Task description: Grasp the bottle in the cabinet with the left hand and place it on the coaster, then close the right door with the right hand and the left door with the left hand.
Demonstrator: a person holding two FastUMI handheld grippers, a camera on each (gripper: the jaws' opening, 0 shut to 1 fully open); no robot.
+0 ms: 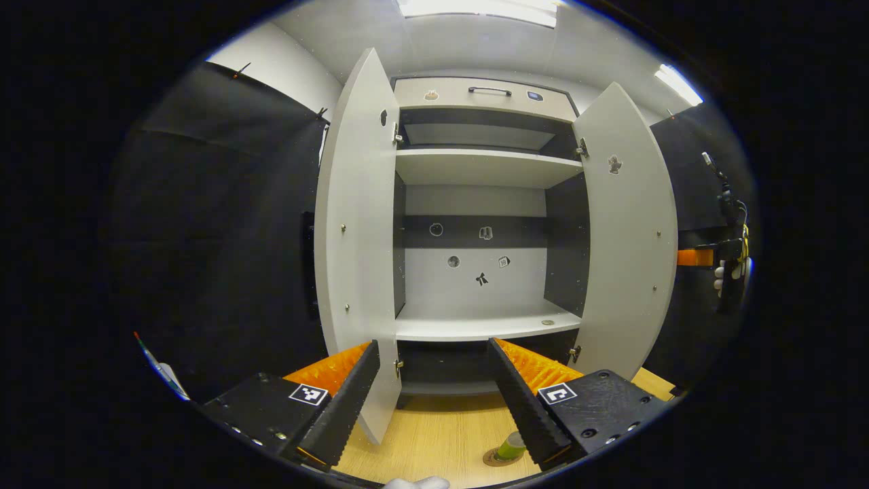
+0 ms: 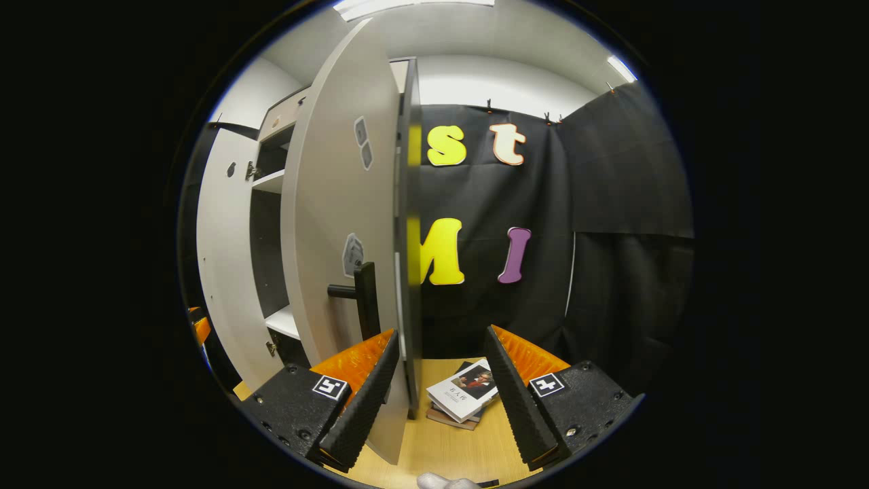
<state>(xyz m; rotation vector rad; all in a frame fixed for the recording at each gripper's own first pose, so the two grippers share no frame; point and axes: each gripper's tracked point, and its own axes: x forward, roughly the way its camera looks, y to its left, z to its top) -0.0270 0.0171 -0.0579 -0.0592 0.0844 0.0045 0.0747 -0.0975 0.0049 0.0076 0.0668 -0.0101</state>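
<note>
Bottle, green cylinder, stands on round coaster on wood-grain table, just below left gripper: ribbed black fingers wide apart, empty. Right gripper likewise spread, empty, straddling right door edge; books beyond.

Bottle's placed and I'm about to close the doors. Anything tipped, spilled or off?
Nothing stands out. The green bottle stands upright on the coaster, no spill visible on the table. Both doors hang open. A loose stack of books lies on the table.

Black cloth wall, ceiling lights
</note>
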